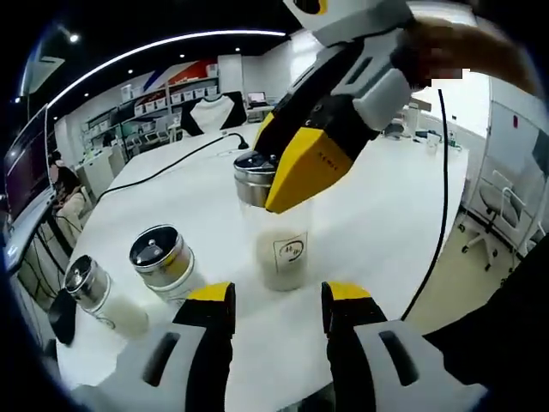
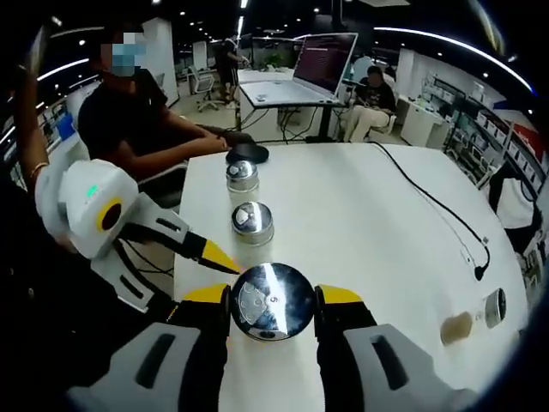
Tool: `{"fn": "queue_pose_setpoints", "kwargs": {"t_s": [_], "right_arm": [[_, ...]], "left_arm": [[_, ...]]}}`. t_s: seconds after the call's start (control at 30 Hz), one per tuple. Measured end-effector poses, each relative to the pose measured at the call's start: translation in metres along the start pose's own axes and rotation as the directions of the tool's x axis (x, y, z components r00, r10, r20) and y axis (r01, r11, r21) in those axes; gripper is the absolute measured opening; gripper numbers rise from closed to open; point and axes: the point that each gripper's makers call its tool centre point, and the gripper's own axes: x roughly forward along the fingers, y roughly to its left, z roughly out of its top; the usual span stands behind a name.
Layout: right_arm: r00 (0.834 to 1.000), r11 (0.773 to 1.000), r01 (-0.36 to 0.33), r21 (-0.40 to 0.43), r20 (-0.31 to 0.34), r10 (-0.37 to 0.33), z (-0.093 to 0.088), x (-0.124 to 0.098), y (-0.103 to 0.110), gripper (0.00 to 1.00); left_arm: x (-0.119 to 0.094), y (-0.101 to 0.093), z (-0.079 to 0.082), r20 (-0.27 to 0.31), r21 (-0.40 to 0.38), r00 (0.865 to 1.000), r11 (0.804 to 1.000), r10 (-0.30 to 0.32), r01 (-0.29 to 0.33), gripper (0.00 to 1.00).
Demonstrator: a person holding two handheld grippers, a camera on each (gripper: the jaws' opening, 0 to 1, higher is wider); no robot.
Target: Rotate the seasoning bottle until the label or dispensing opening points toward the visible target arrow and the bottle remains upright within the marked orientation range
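Steel-capped seasoning bottle (image 2: pixel 266 302) upright, clamped at cap between right gripper (image 2: pixel 273 307) jaws; left gripper (image 1: pixel 279 307) just before it, jaws wide apart, holding nothing.

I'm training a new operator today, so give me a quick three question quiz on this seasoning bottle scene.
1. True or false: the right gripper has its jaws around the metal cap of the seasoning bottle.
2. How many other shakers stand on the white table? A one, B two, C four.
3. Fill in: the left gripper is ___, clear of the bottle.

Key: 1 true; 2 B, near shaker and far shaker; 3 open.
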Motion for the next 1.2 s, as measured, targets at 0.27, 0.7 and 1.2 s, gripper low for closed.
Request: {"fn": "queue_pose_setpoints", "kwargs": {"t_s": [0.27,0.7,1.2], "right_arm": [[1.0,0.999,0.029,0.034,-0.002,-0.029,0.001,0.0,-0.002,0.37],[0.995,0.991,0.092,0.099,0.032,-0.096,0.009,-0.01,-0.003,0.38],[0.991,0.98,0.12,0.156,0.039,-0.127,0.008,-0.019,-0.004,0.39]], "left_arm": [[-0.018,0.013,-0.002,-0.03,0.007,0.999,1.0,0.018,-0.018,0.43],[-0.03,0.03,0.009,0.0,-0.005,0.999,0.999,0.051,-0.051,0.43],[-0.014,0.016,0.014,0.003,0.034,1.0,0.999,-0.025,0.025,0.45]]}}
